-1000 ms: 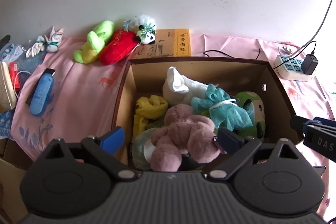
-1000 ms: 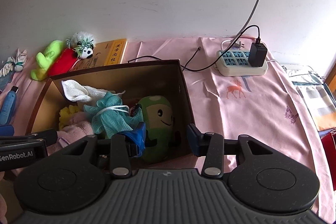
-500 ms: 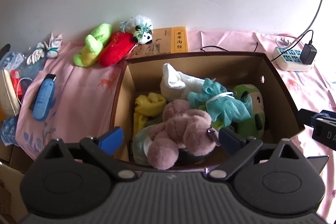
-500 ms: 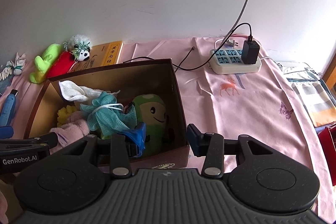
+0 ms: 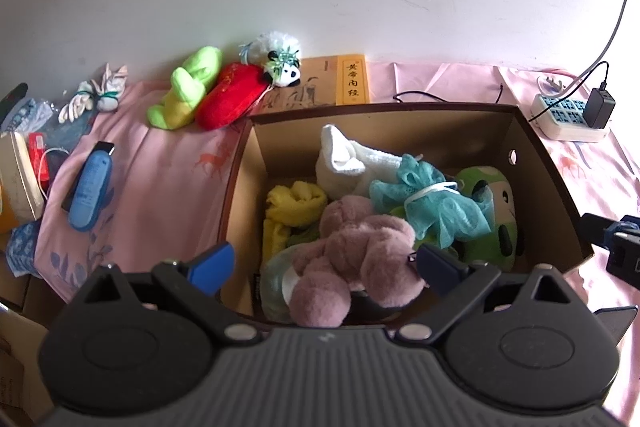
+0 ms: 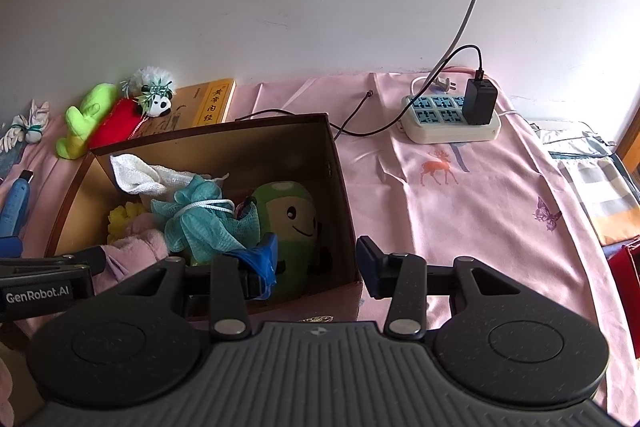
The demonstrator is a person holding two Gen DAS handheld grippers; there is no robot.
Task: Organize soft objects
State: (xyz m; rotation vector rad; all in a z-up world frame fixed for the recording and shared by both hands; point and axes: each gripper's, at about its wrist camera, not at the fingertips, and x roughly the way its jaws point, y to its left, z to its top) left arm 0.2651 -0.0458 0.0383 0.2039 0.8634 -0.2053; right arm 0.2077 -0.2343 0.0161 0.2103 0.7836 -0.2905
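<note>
A brown cardboard box (image 5: 532, 163) sits open on a surface spread with a pink cloth (image 6: 460, 211) printed with small deer, and most of the soft things are already heaped inside it. Nearest the front lies a mauve plush toy (image 5: 356, 255), all rounded fuzzy lobes, spilling up toward the front rim. Behind it a yellow cloth (image 5: 296, 203) is bunched up, a white towel (image 5: 344, 159) stands folded into a peak toward the back wall, and a teal mesh bath pouf (image 5: 432, 199) tied with a white cord rests against a green plush (image 6: 292, 215) with a smiling face, which leans on the box's right wall.

Outside the box, at the back left by the wall, three more toys lie touching in a row: a lime-green plush (image 5: 188, 87), a red plush (image 5: 232, 97) and a small panda plush (image 5: 280, 63) with a fluffy white top. They lie just beside a yellow book (image 5: 352, 79).

The left gripper (image 5: 324, 263) hangs over the front of the box with its jaws spread wide on either side of the mauve toy, the blue pads clear of it. The right gripper (image 6: 316, 259) hovers at the box's right front corner, jaws moderately apart and holding nothing, one finger over the box, the other over the cloth outside.

A white power strip (image 6: 452, 119) with a black charger sits well apart to the right.
</note>
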